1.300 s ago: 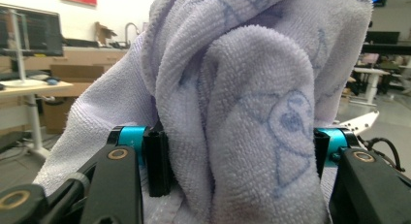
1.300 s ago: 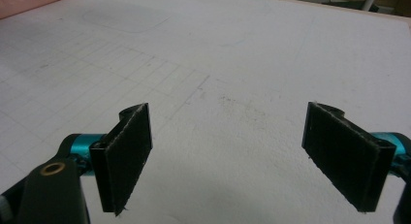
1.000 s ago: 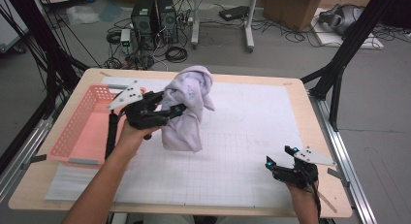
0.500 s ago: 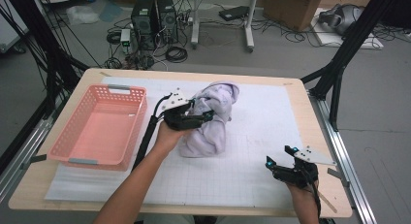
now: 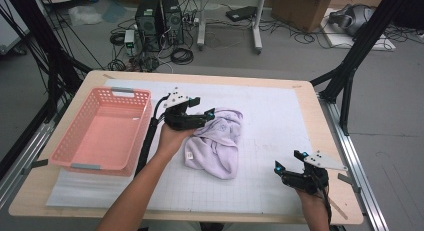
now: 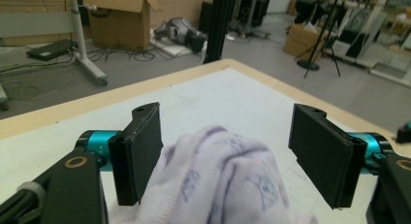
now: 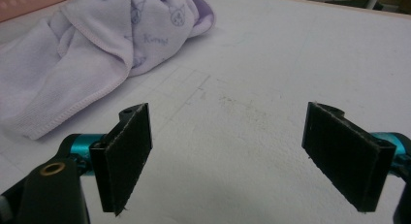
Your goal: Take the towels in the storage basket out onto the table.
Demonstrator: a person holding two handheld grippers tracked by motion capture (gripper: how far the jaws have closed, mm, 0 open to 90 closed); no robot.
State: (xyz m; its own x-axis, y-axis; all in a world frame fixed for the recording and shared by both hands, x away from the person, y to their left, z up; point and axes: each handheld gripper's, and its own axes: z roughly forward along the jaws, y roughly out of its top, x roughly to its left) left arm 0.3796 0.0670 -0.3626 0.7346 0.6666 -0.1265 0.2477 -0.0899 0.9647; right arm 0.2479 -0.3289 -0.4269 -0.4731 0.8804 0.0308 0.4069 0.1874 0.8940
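Table (image 5: 280, 98), towel (image 5: 216, 146) underside hidden

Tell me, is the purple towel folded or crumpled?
Crumpled: the purple towel lies bunched in loose folds on the table, beside the pink basket.

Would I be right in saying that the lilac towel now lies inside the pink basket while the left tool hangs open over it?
Not quite: the high view shows the lilac towel crumpled on the white table mat, beside the pink basket. The left tool is indeed open over it, its jaws having just widened.
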